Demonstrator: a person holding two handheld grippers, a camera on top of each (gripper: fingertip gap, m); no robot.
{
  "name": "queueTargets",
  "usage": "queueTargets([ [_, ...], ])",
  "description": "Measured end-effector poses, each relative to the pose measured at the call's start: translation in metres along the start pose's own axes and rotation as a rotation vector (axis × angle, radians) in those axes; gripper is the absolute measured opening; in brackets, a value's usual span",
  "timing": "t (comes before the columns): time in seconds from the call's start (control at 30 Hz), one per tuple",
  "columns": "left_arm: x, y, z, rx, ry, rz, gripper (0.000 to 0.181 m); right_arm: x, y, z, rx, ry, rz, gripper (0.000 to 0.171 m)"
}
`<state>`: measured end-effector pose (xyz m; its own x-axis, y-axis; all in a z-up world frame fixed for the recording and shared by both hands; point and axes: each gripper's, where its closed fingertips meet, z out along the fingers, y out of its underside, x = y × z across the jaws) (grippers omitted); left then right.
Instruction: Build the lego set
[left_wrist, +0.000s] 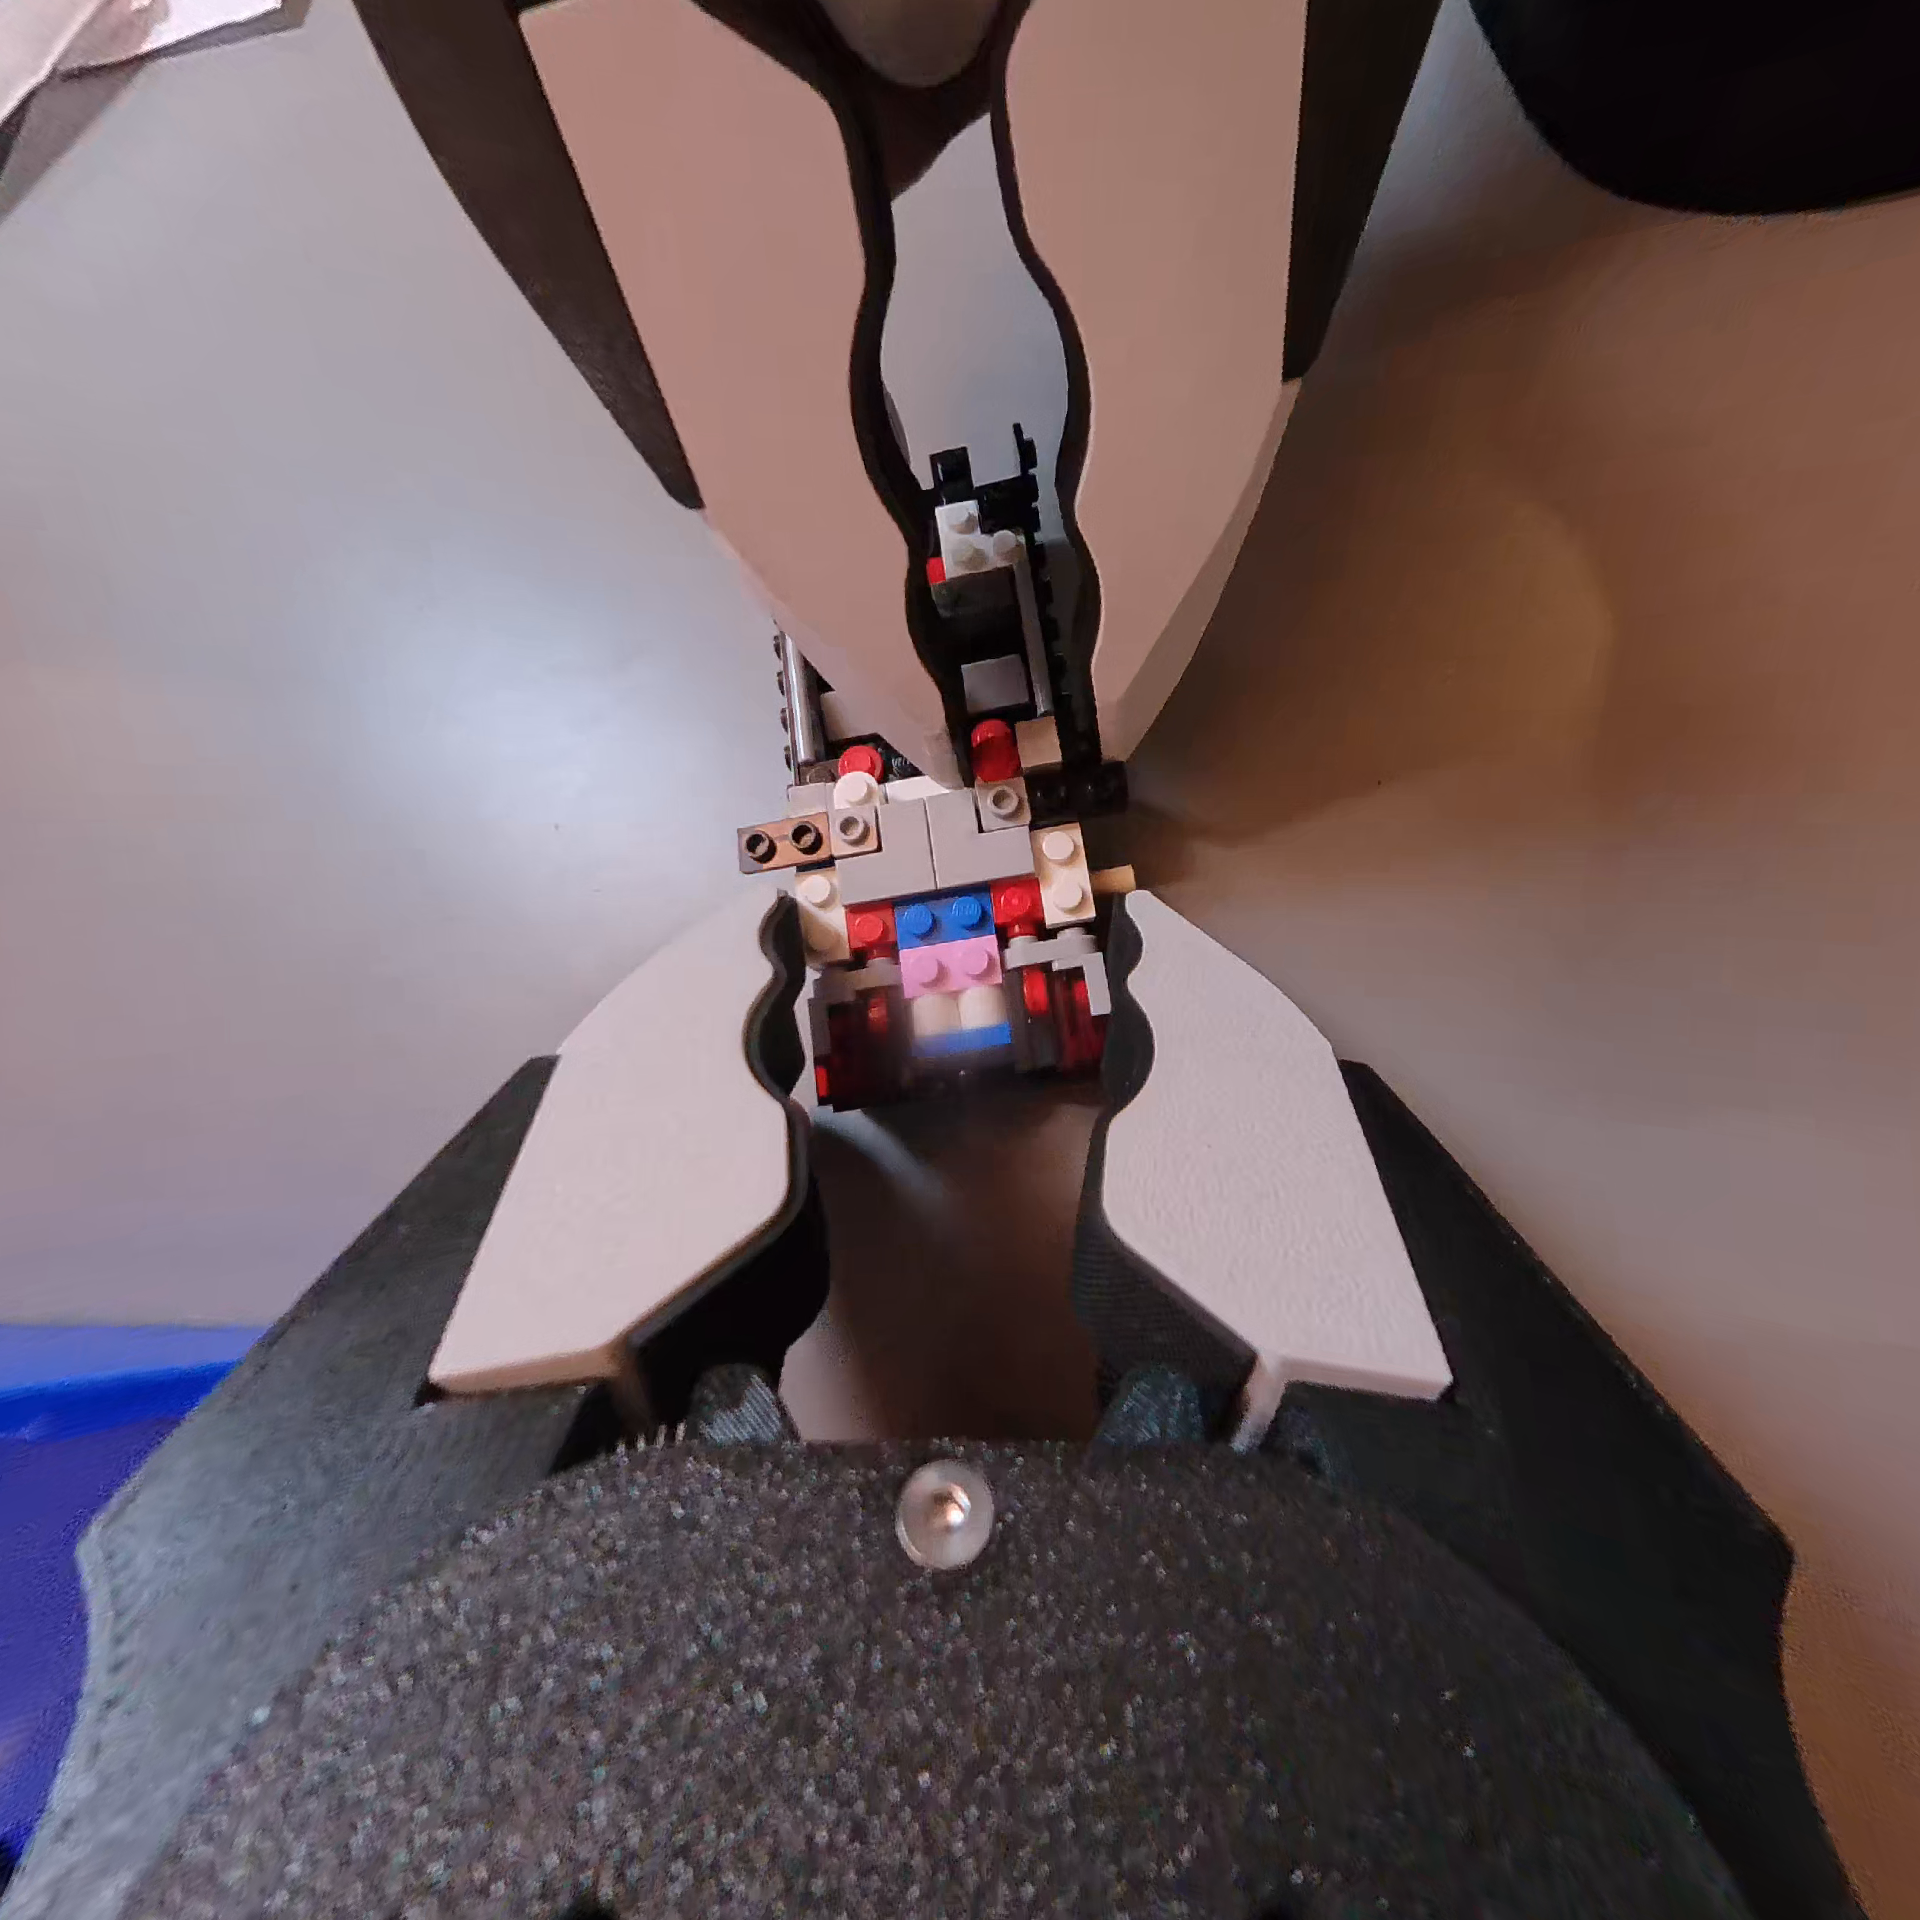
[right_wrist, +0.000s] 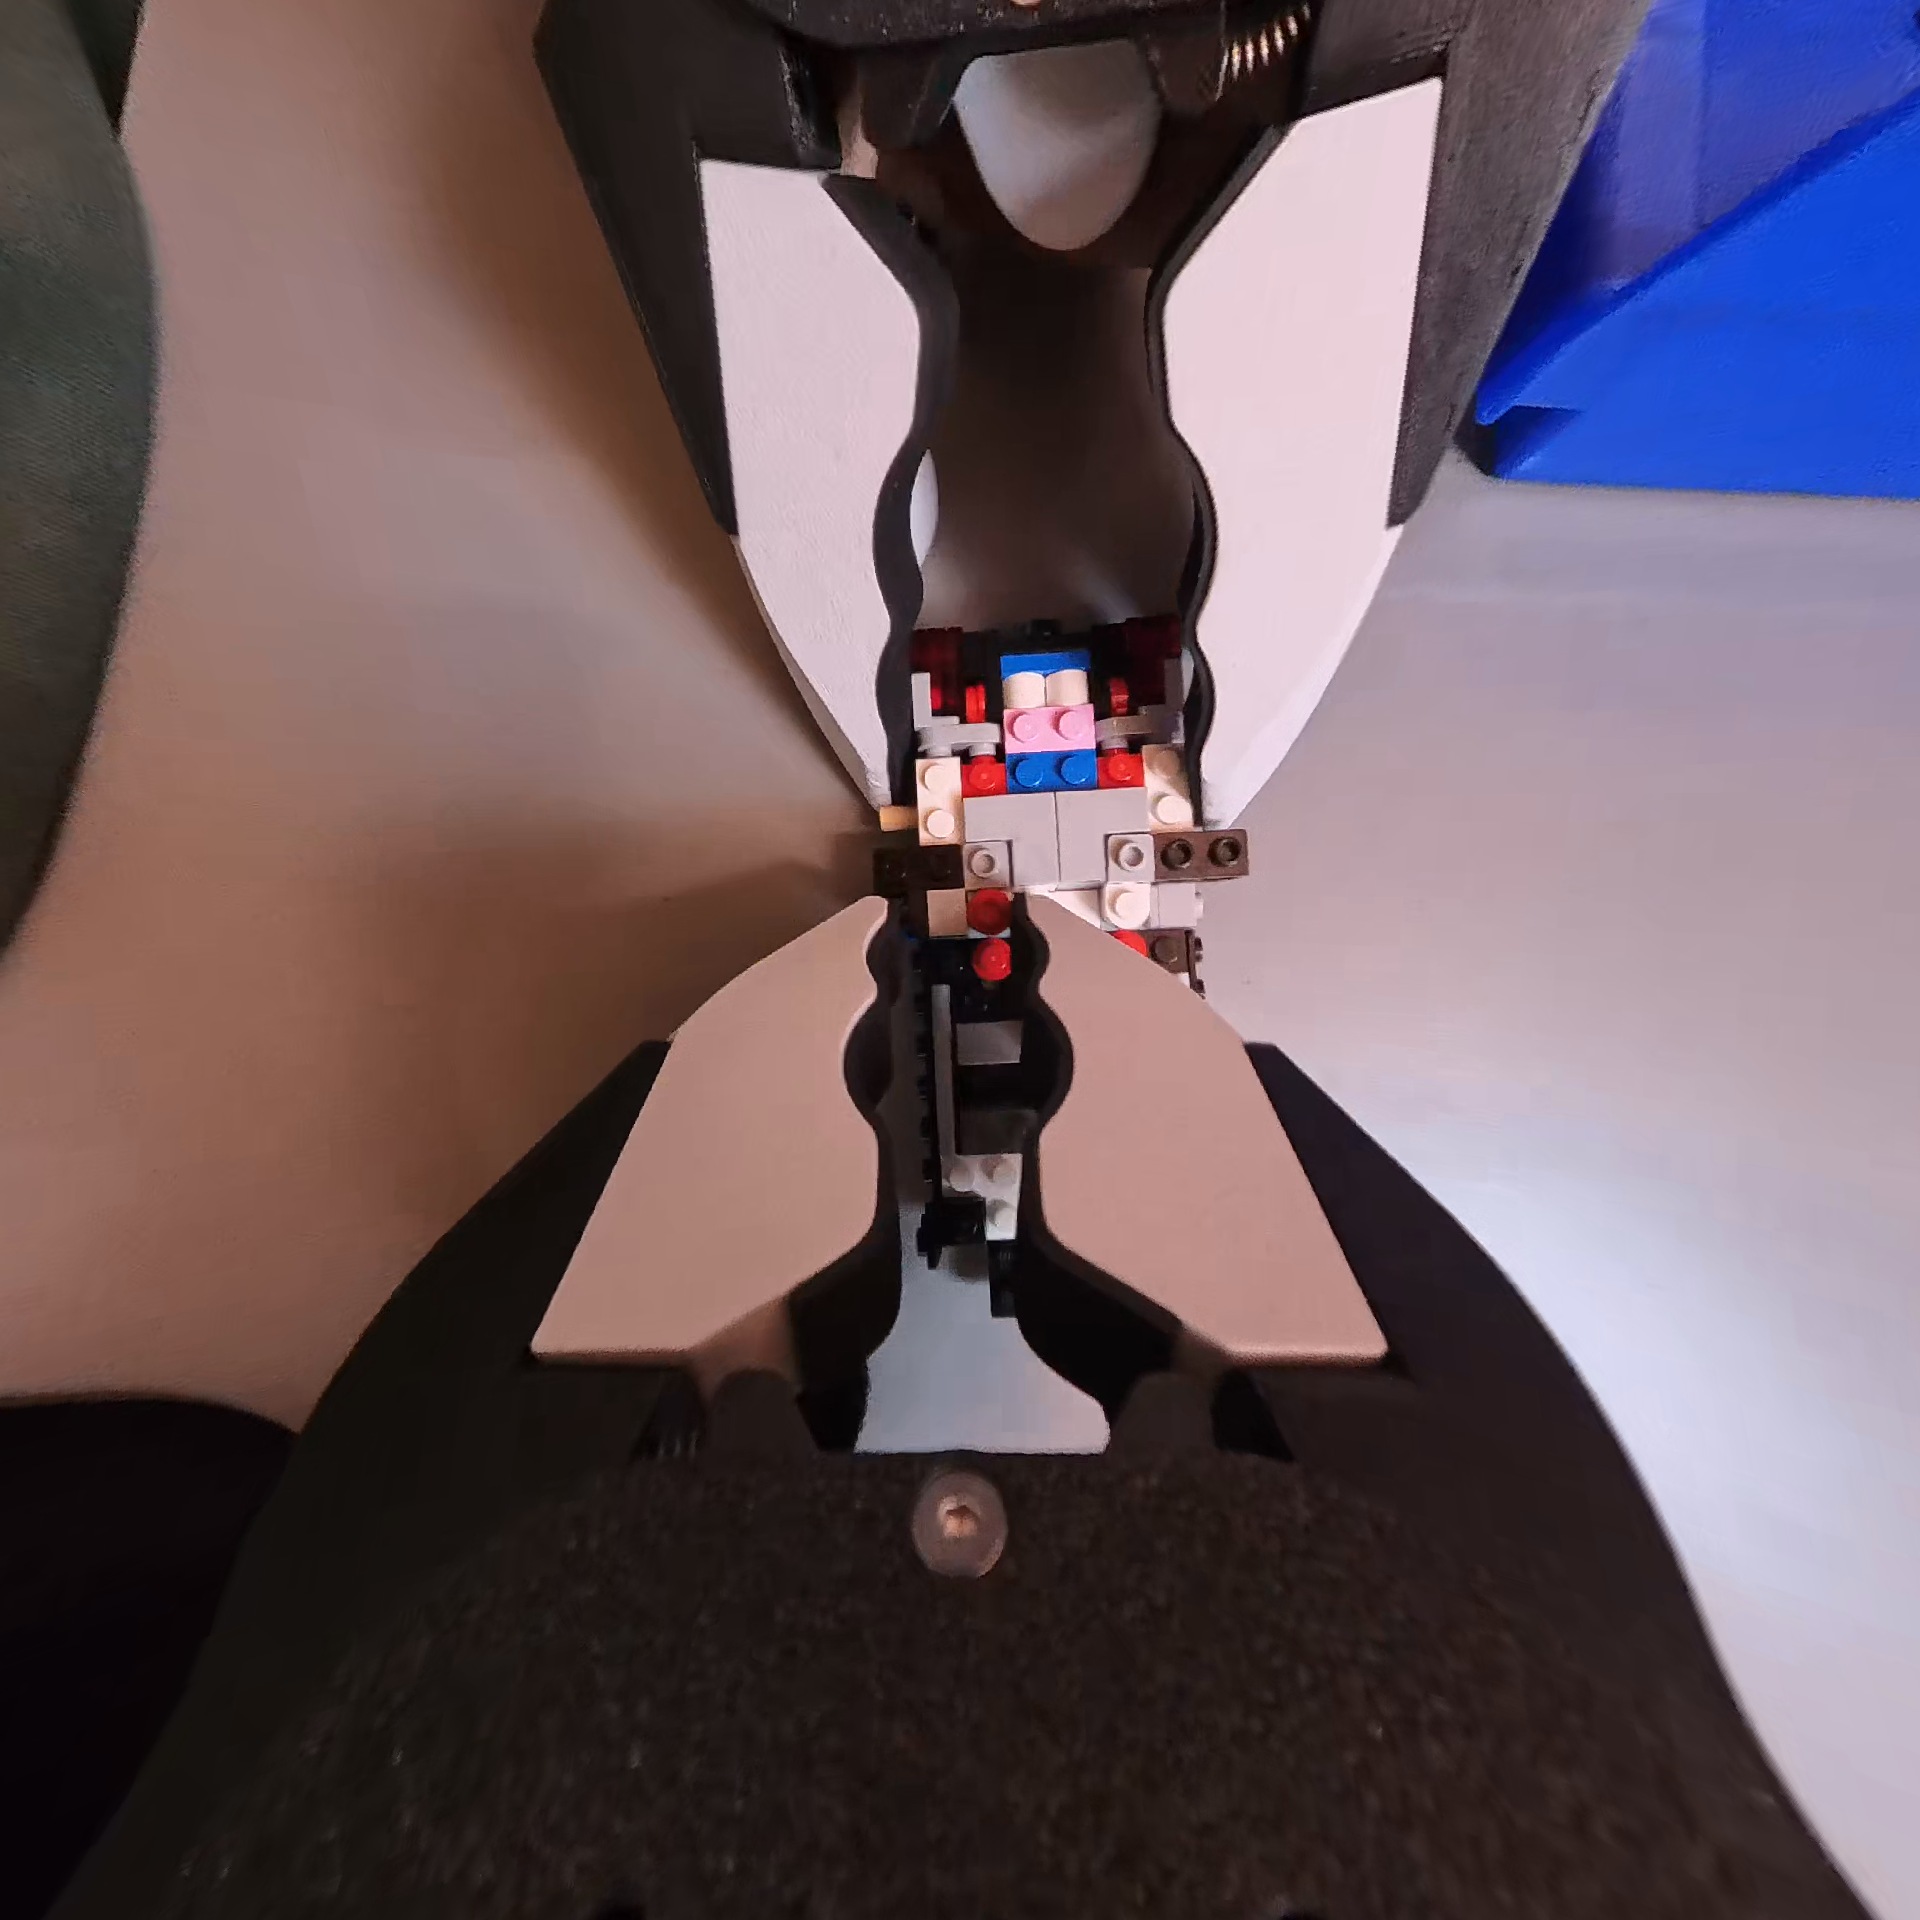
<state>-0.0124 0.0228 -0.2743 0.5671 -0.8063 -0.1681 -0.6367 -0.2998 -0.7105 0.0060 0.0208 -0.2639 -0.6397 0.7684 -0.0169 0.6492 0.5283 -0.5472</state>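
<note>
Brick model (left_wrist: 940, 883), long axis running tool to tool above counter (left_wrist: 312, 727): left tool (left_wrist: 951, 997) clamps coloured end, right tool (right_wrist: 961, 1039) clamps black end

Left gripper (left_wrist: 948, 997), grey plates with black wavy inner pads, jaws closed on the near end of a small multicoloured toy-brick model (left_wrist: 940, 883): grey, white, red, blue and pink bricks, dark red clear parts at the near end. Right gripper (left_wrist: 1013, 748) comes in from the top, opposite, jaws clamped on the model's far black-and-grey section. Model spans between the two. Pale grey table (left_wrist: 312, 675) underneath. Blue plastic bin (left_wrist: 94, 1423) at lower left edge, blurred.
</note>
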Motion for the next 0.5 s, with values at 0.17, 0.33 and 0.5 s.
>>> queueTargets([
  [0.17, 0.0043, -0.0007, 0.0005, -0.005, 0.019, 0.005, 0.055, -0.0046, -0.0007, -0.0023, 0.096, -0.107, 0.084, 0.019],
  [0.33, 0.0065, -0.001, 0.0007, -0.011, 0.027, 0.006, 0.055, -0.0073, -0.0011, -0.0046, 0.17, -0.221, 0.182, 0.019],
  [0.5, 0.0071, -0.0005, 0.0002, -0.017, 0.027, -0.01, 0.055, -0.0073, -0.0022, -0.0032, 0.139, -0.179, 0.166, 0.019],
])
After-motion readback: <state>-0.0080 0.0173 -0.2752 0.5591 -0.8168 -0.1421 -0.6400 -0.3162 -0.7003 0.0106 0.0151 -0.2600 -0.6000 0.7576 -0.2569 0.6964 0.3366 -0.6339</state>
